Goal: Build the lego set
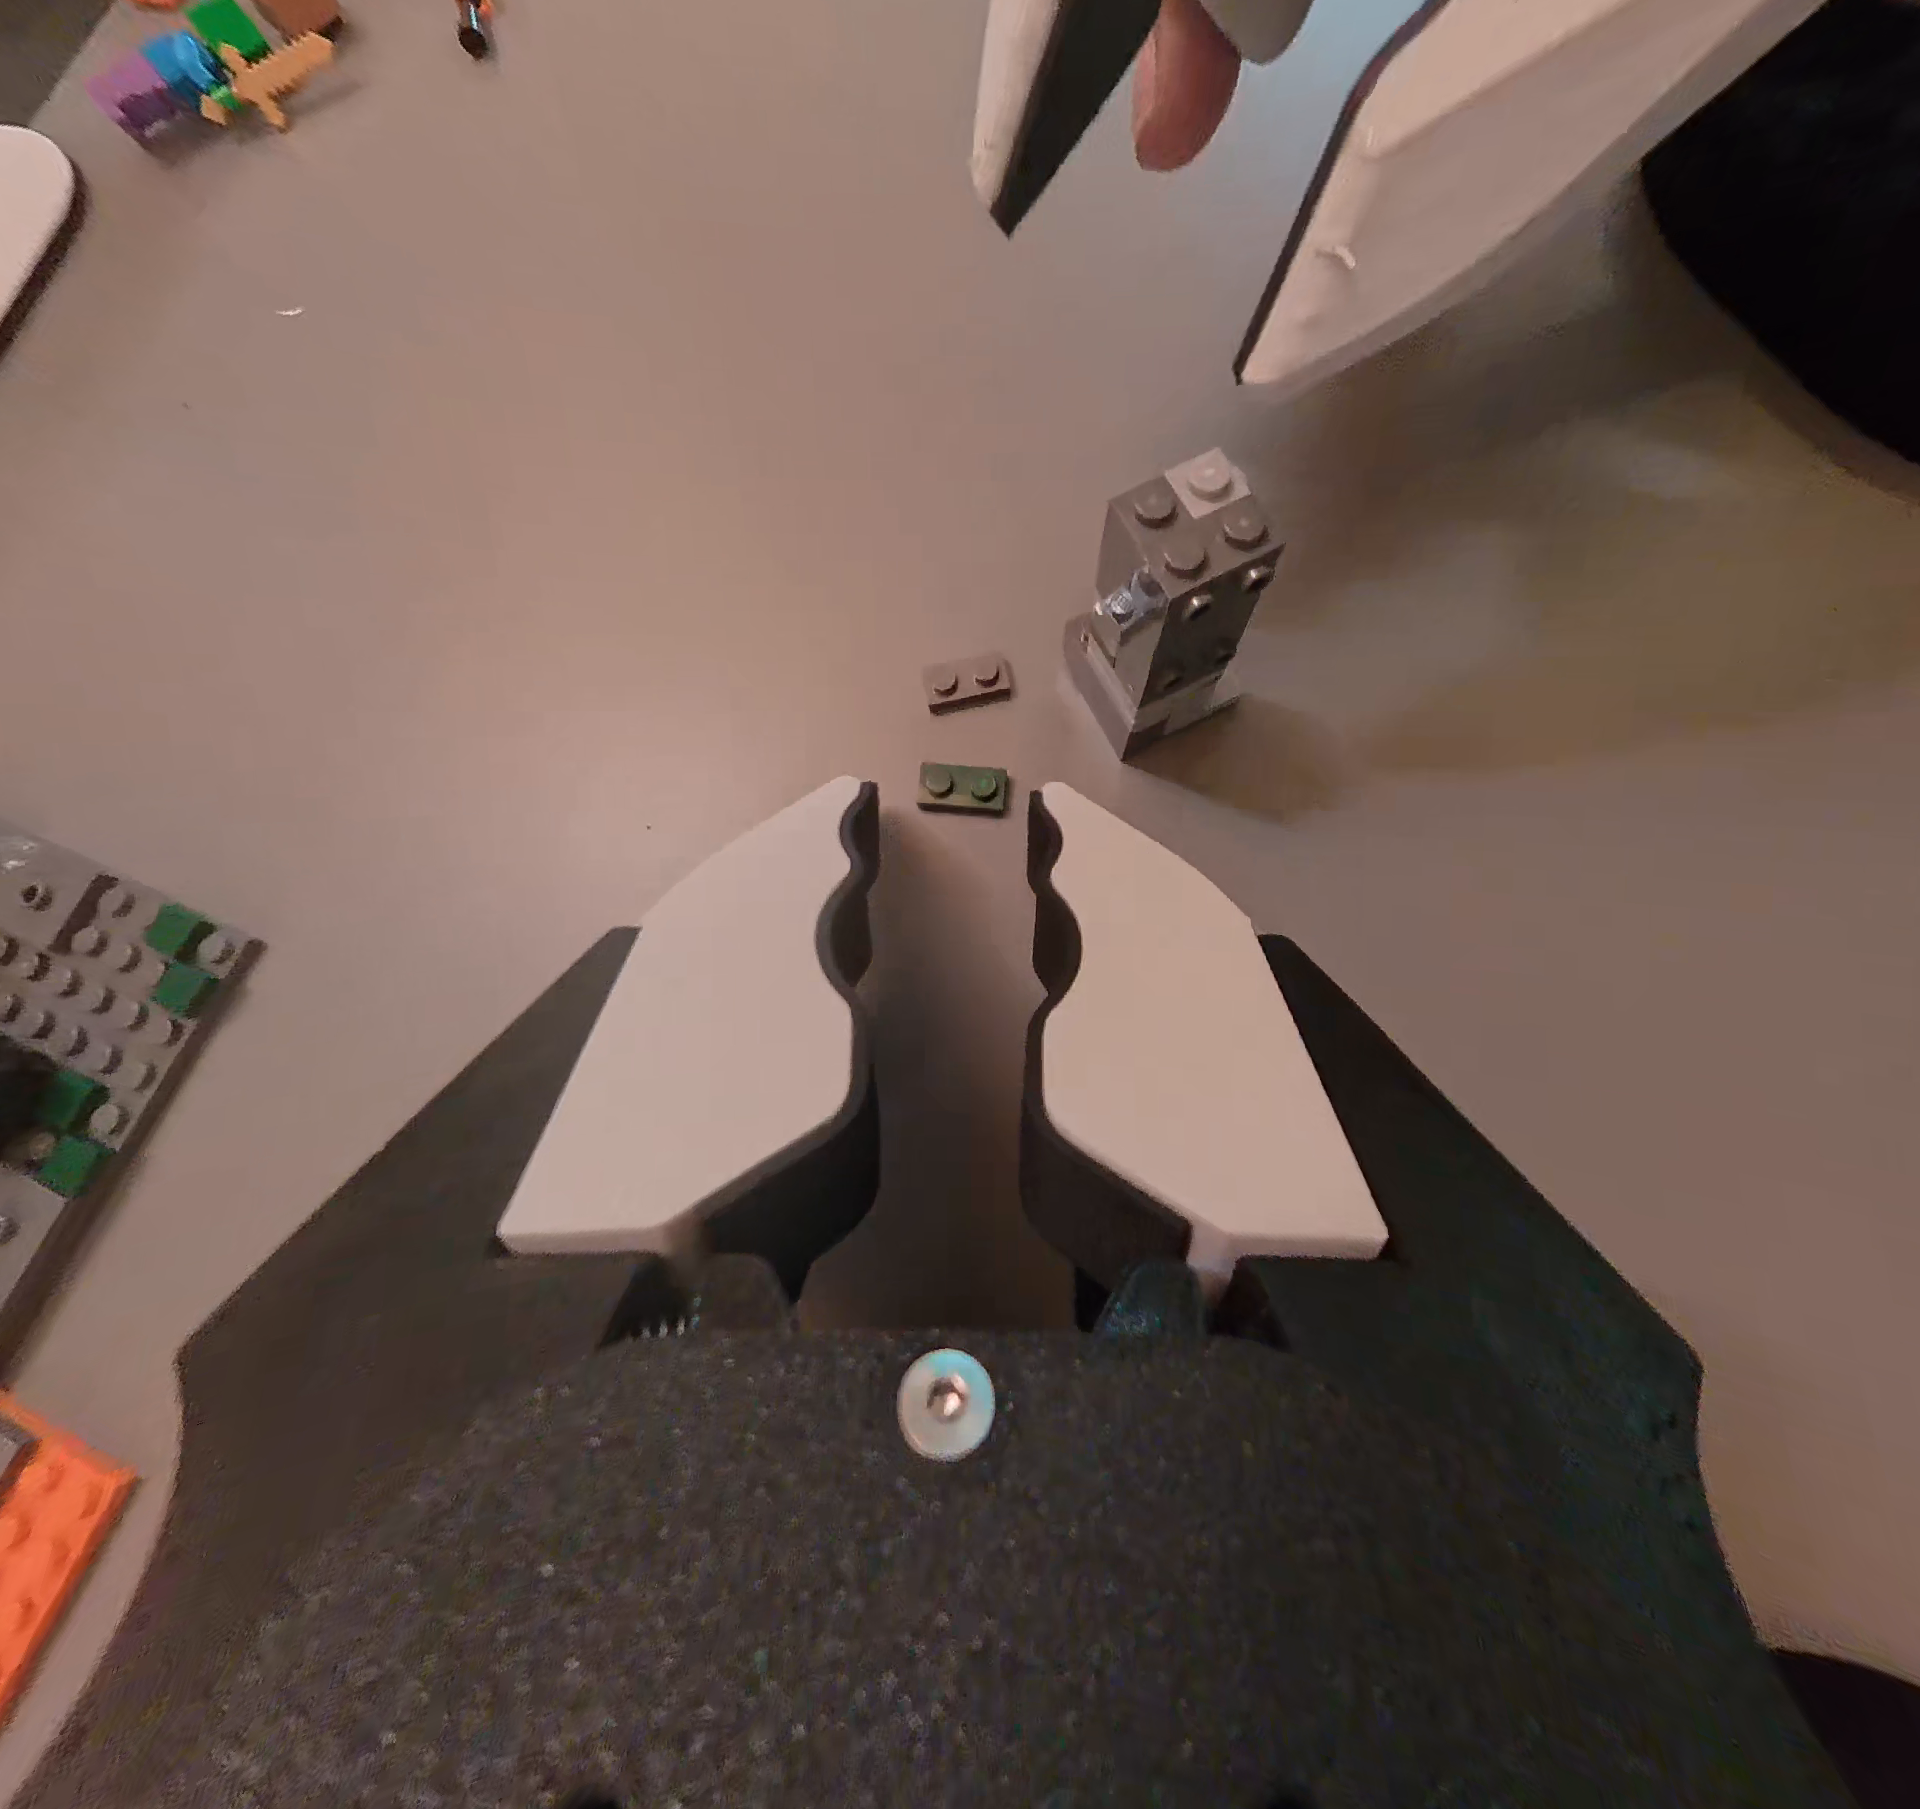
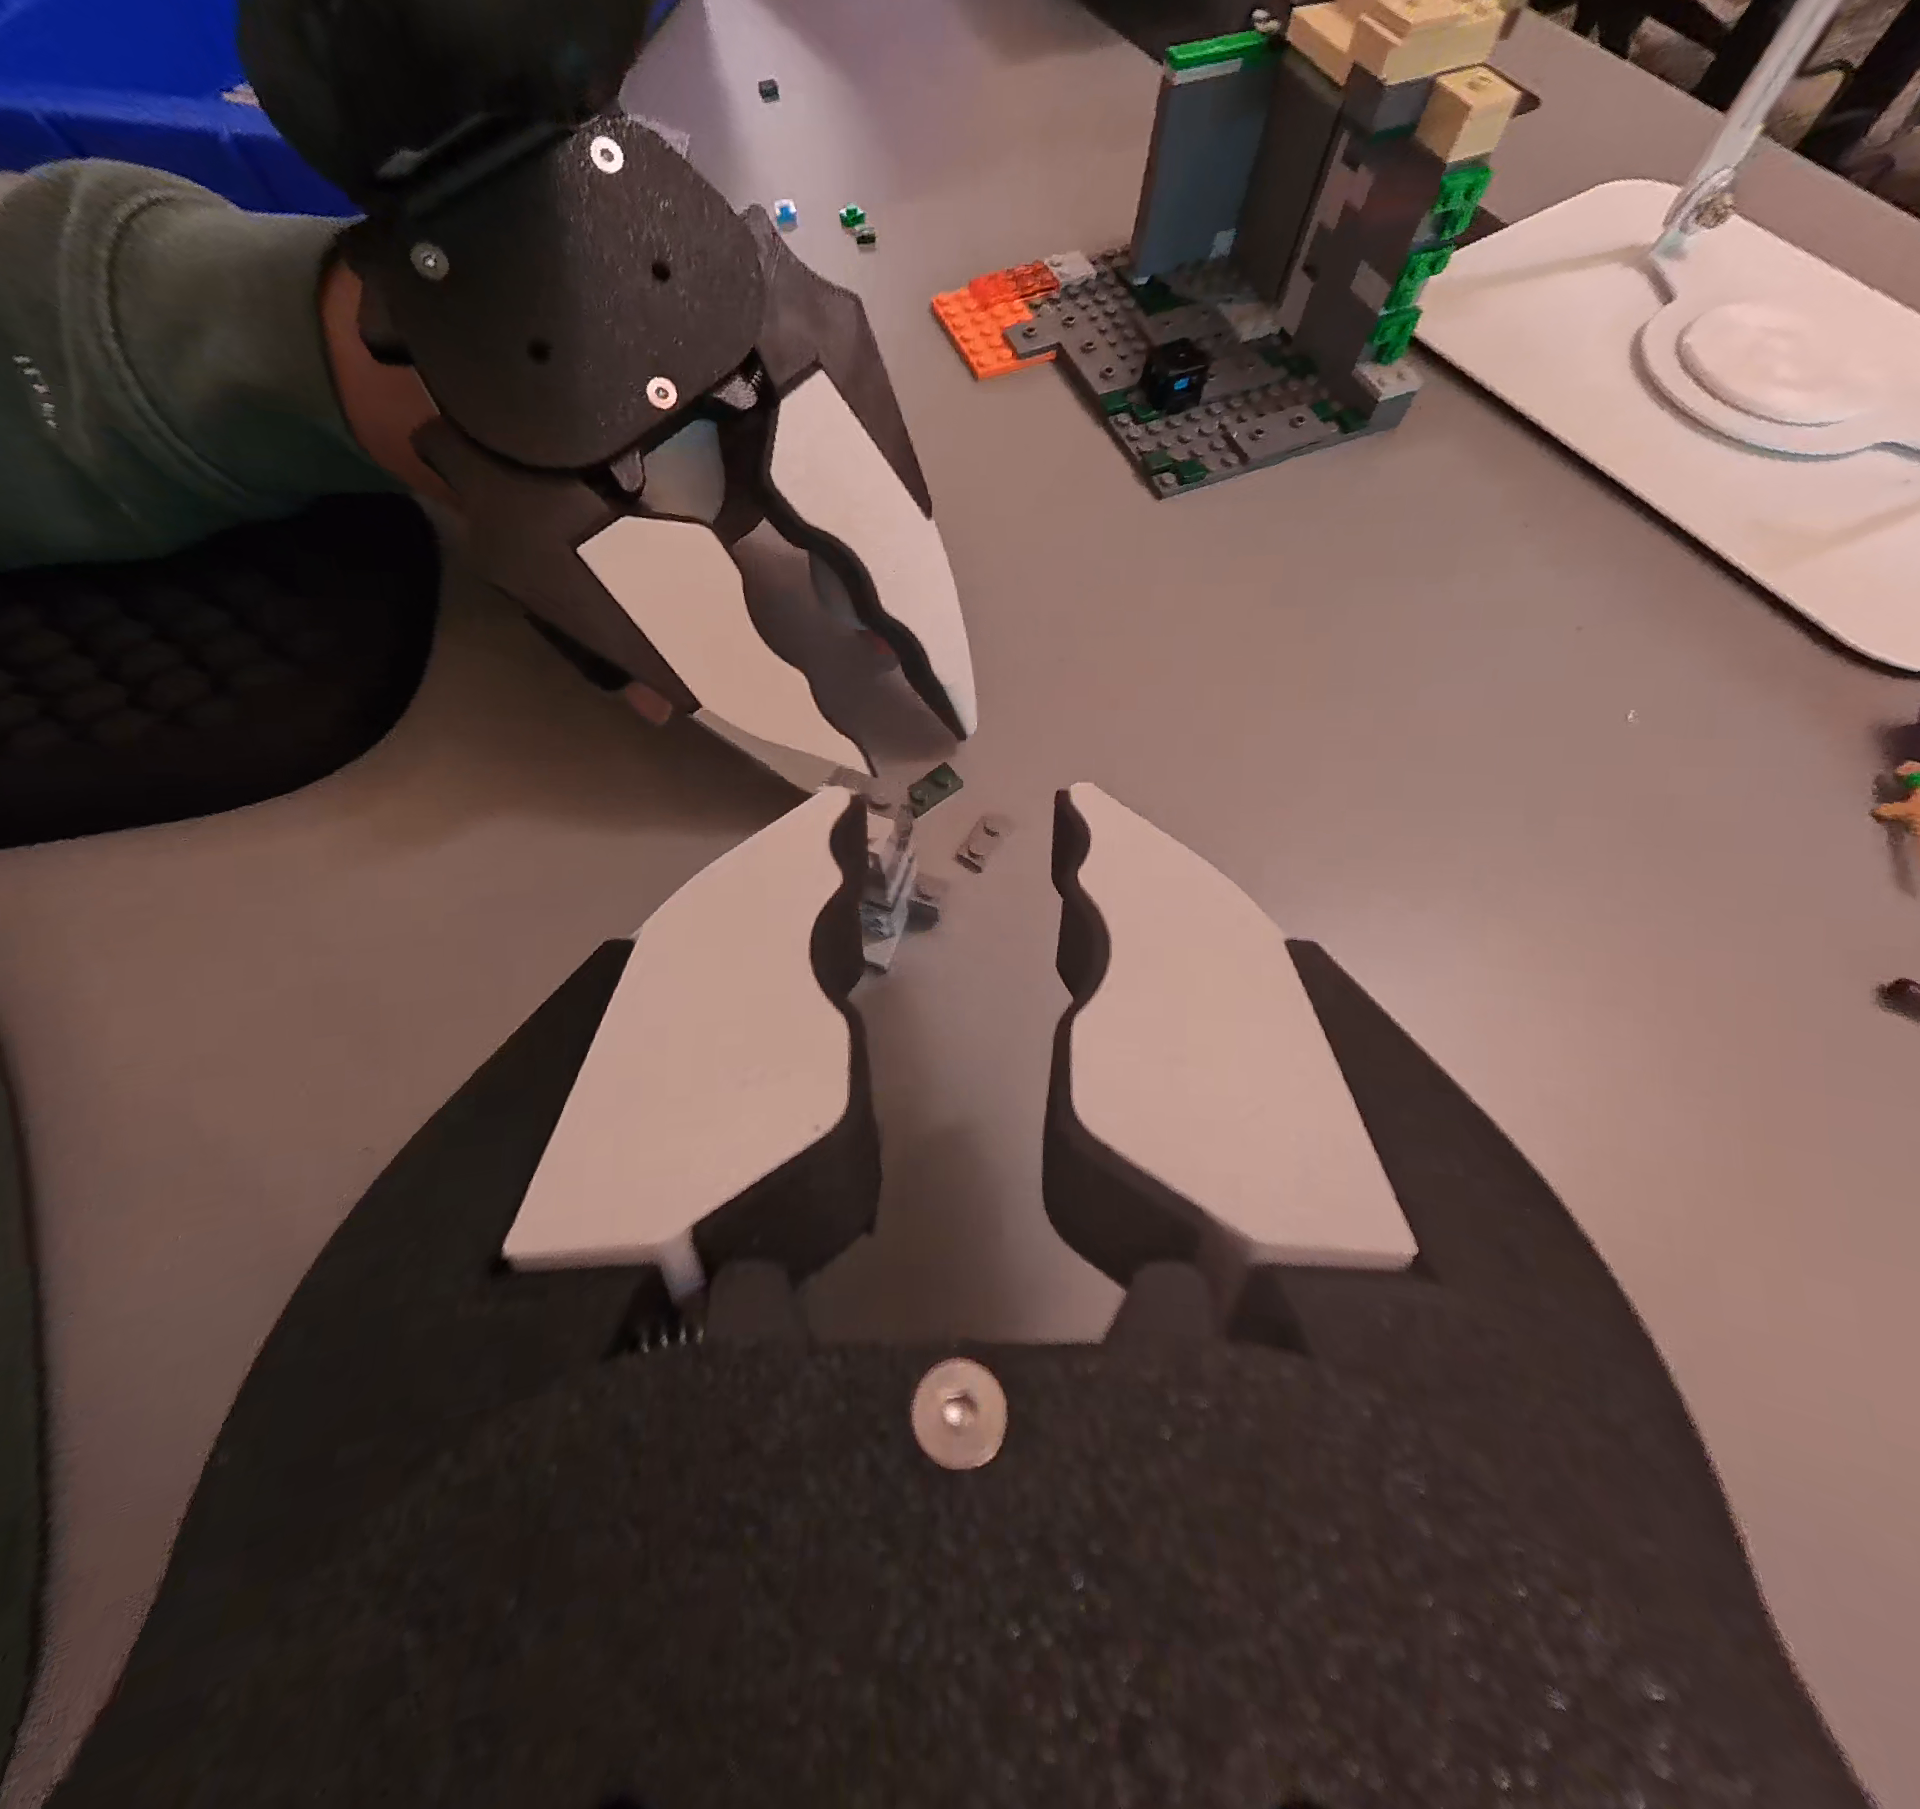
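While both sit parted, left tool (image 1: 951, 798) near flat green plate (image 1: 963, 787) | right tool (image 2: 951, 798) empty | studded grey block (image 1: 1179, 606) upright

Each camera sits behind its own claw and looks steeply down along the fingers at the grey worktop (image 1: 520, 512), close above it. The two views face each other. Both share the middle patch: the small grey brick stack (image 1: 1174, 606), the dark green plate (image 1: 963, 789) and the grey plate (image 1: 969, 686).
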Demonstrator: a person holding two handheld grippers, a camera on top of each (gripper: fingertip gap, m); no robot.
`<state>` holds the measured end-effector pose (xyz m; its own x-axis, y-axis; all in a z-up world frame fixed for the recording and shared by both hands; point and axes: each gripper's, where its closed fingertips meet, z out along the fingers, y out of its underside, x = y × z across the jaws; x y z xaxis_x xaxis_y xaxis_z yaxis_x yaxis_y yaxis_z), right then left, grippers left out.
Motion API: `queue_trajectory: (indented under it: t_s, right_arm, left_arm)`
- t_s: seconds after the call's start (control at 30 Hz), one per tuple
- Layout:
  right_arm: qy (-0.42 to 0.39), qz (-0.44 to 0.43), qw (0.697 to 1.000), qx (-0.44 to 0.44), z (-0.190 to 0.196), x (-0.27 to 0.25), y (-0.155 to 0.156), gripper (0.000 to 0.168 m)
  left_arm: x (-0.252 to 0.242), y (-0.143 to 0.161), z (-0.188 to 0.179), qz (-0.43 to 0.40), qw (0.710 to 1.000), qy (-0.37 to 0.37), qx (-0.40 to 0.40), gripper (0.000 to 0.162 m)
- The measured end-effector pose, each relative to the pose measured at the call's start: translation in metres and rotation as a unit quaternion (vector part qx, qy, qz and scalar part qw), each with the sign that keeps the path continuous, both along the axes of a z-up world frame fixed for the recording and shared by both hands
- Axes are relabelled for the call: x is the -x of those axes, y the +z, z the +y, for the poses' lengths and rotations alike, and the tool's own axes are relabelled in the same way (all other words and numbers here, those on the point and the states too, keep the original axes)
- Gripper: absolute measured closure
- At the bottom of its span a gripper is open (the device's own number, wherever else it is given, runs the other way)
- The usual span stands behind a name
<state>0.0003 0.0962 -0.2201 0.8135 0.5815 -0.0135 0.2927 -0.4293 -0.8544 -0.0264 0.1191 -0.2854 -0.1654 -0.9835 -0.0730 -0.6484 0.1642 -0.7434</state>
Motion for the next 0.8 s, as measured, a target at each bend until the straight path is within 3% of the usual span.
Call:
queue_trajectory:
  t_s: [0.33,0.47,0.8]
  right_arm:
    - [0.059,-0.016,0.998,0.011,-0.01,0.009,-0.015,0.136]
    - [0.063,-0.025,0.998,0.015,-0.011,0.008,-0.02,0.136]
    - [0.06,-0.031,0.998,0.017,-0.009,0.003,-0.023,0.135]
  left_arm:
    - [-0.008,-0.001,-0.003,0.01,1.0,-0.022,-0.01,0.144]
    - [-0.008,-0.002,0.001,0.017,0.999,-0.02,-0.038,0.162]
    - [-0.001,0.0,0.004,0.01,0.999,-0.015,-0.028,0.162]
